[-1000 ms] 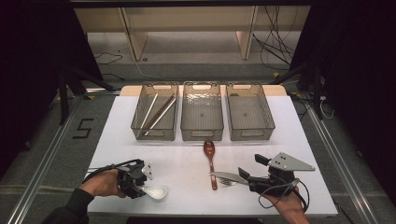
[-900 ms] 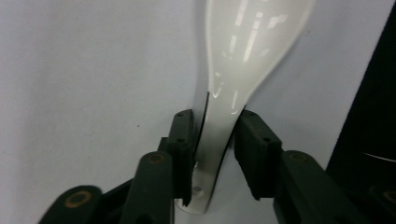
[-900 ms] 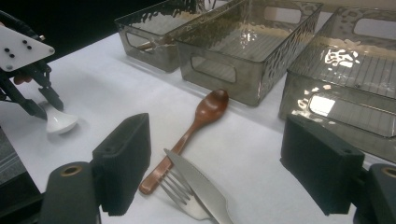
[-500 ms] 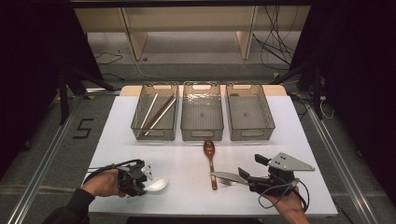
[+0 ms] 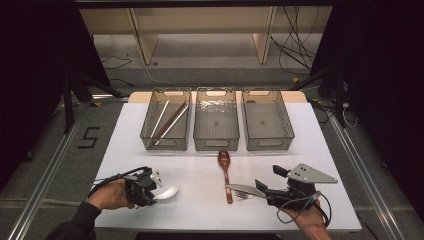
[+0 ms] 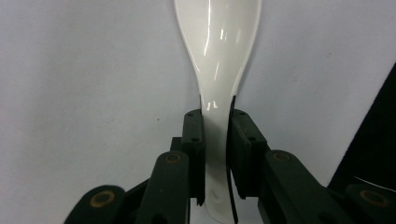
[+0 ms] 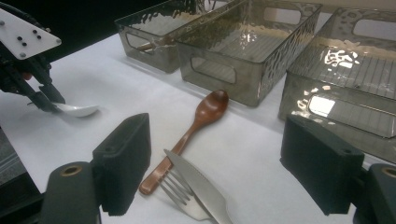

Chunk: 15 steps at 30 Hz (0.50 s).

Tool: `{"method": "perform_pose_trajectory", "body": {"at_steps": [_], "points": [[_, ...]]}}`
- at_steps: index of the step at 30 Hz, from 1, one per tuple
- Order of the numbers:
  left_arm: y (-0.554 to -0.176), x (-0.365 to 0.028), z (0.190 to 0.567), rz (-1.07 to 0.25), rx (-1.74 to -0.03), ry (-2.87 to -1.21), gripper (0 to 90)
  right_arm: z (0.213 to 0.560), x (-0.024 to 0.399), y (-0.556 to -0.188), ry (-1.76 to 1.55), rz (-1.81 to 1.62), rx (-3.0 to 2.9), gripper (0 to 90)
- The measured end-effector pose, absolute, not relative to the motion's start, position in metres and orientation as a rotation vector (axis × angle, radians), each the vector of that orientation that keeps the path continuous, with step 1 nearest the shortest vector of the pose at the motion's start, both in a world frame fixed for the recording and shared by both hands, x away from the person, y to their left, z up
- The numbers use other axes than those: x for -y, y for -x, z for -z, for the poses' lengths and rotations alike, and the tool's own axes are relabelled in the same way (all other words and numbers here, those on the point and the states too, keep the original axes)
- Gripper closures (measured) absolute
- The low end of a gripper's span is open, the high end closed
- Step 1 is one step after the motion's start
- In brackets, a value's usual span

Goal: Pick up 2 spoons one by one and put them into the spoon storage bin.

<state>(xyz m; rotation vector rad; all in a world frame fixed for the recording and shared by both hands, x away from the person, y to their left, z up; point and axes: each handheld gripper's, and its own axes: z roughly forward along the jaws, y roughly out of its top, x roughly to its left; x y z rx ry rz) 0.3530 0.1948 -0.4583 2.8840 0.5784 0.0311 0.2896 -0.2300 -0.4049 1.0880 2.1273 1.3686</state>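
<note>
My left gripper (image 5: 150, 192) (image 6: 215, 116) sits at the table's near left, shut on the handle of a white ceramic spoon (image 5: 167, 192) (image 6: 217, 46) (image 7: 77, 109). Its jaws have just been closing, and both pads now press the handle, with the bowl pointing away over the white table. My right gripper (image 5: 268, 181) (image 7: 217, 128) rests at the near right with its jaws wide open and nothing held. Just ahead of it a knife (image 5: 242, 189) (image 7: 196, 182) lies across a fork (image 5: 244, 195) (image 7: 180, 198) and the end of a brown wooden spoon (image 5: 225, 167) (image 7: 205, 112).
Three clear bins stand in a row at the far side: the left bin (image 5: 165, 145) holds chopsticks (image 5: 167, 120), while the middle bin (image 5: 216, 146) and right bin (image 5: 268, 146) hold nothing. The table's near edge runs just below both hands.
The left jaws have closed on the white spoon's handle, and the spoon has shifted a little. The right gripper and the cutlery near it have stayed put.
</note>
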Motion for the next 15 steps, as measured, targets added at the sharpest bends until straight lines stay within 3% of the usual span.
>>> {"method": "perform_pose_trajectory", "body": {"at_steps": [15], "points": [[-0.3572,-0.1981,0.4561,-0.064,-0.720,-2.808,80.5,0.4049,0.2301,-0.2897,-1.089,-1.365,-2.129,25.3]]}}
